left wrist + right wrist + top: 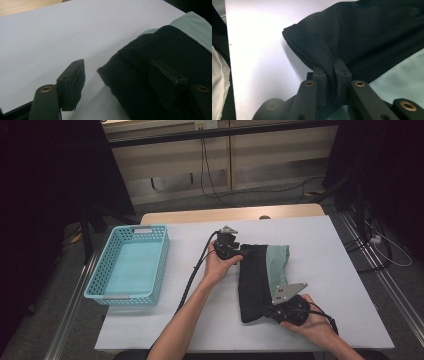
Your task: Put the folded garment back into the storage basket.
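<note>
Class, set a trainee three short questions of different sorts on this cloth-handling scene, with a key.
1. True or false: the right tool is shut on the black cloth.
2. Multiple choice: the left tool is A) open at the cloth's corner, B) shut on the basket, C) lying on the floor.
3. Fill in: the blue basket stands on the person's ___ side of the table.

Key: 1 true; 2 A; 3 left.

Black left gripper [243, 251] and right gripper [266, 310], brass screws, trailing black cables
</note>
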A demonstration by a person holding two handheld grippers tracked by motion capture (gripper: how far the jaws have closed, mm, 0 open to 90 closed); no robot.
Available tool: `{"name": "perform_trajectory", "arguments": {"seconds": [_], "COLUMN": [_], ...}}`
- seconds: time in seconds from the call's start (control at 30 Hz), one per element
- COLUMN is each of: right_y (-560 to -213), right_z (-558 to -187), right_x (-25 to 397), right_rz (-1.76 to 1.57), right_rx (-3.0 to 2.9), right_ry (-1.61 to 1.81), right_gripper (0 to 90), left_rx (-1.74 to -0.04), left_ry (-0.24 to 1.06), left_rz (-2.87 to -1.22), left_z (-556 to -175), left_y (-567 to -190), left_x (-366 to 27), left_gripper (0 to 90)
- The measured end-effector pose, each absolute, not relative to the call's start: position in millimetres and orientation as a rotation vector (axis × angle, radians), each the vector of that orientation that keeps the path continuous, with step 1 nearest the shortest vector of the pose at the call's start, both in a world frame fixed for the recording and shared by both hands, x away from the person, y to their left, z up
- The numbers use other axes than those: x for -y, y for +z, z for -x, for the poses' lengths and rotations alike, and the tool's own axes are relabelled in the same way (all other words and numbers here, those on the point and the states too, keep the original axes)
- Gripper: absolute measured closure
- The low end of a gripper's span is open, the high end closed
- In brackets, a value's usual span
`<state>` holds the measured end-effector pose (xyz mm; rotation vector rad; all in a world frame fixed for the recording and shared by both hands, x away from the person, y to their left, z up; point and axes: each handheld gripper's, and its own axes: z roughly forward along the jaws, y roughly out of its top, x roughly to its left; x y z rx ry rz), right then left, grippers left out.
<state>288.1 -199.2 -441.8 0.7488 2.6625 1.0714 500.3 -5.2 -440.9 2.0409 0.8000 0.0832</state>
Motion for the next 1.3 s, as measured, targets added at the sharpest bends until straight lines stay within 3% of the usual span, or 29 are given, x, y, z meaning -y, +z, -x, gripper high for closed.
{"name": "perform_trajectory", "arguments": {"seconds": [0.13,0.27,0.47,0.77,1.3], "right_y": [-442.1,-442.1,-441.9,-440.0,-432.3], "right_z": [-289.0,-289.9,-290.7,-291.0,-287.3], "right_x": [198.9,198.1,197.2,196.4,200.2], "right_rz": [-0.75,-0.744,-0.743,-0.752,-0.778], "right_rx": [-2.663,-2.666,-2.664,-2.647,-2.605], "right_ry": [1.073,1.07,1.07,1.078,1.142], "right_gripper": [82.4,82.4,82.4,82.4,82.5], "left_rx": [-0.811,-0.789,-0.822,-0.813,-0.809], "left_ry": [0.057,0.009,0.028,0.048,0.048], "left_rz": [-2.041,-2.044,-2.044,-2.044,-1.966], "left_z": [-502.2,-501.8,-500.1,-496.4,-492.2], "left_y": [-443.6,-445.5,-446.4,-443.4,-424.0], "left_x": [6.7,7.7,9.2,11.0,10.2], "left_gripper": [32.8,47.9,54.3,70.7,74.1]}}
